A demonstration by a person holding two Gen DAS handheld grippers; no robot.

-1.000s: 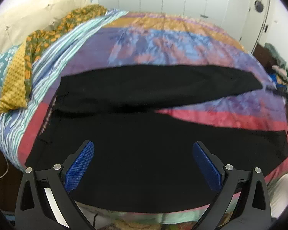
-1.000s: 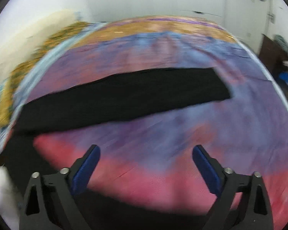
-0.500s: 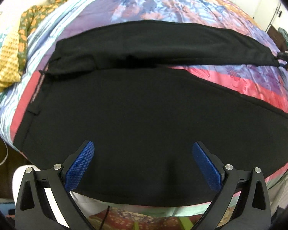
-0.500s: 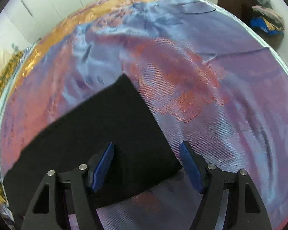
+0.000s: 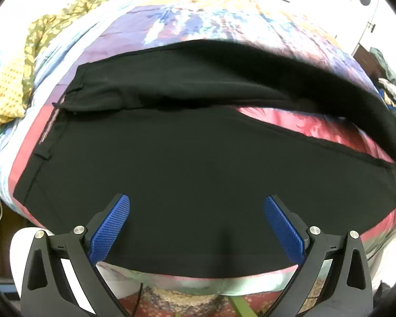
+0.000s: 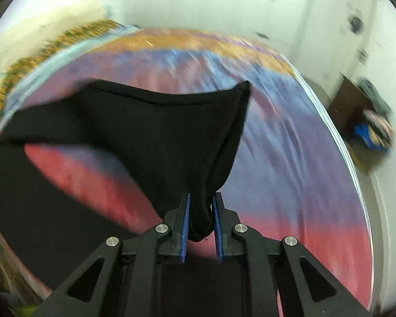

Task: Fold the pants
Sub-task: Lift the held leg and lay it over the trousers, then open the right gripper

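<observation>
Closest to the camera, the right gripper (image 6: 200,222) has its fingers (image 6: 185,227) squeezed tight on the end of one leg of the black pants (image 5: 187,163). That leg end hangs up off the bed (image 6: 290,158), and the cloth fans out from the fingers toward the far side. The left gripper (image 5: 196,224) has its fingers (image 5: 111,227) spread wide and holds nothing. It hovers over the near leg of the pants, close to the near edge of the bed. The pants lie on the bed with the long way going side to side. The waist is at the left end, next to the yellow cloth (image 5: 10,89). The leg ends are at the right end. The far leg is lifted at its right end and sags in the air above the pink part of the bed cover. The near leg lies flat. I think the next move is to bring the lifted leg toward the near leg and lay it on top. The right gripper is the one near that leg. The left gripper is nearer the waist and could hold it down. Past the bed there is a white wall (image 6: 224,5) and a dark shelf (image 6: 356,100).
</observation>
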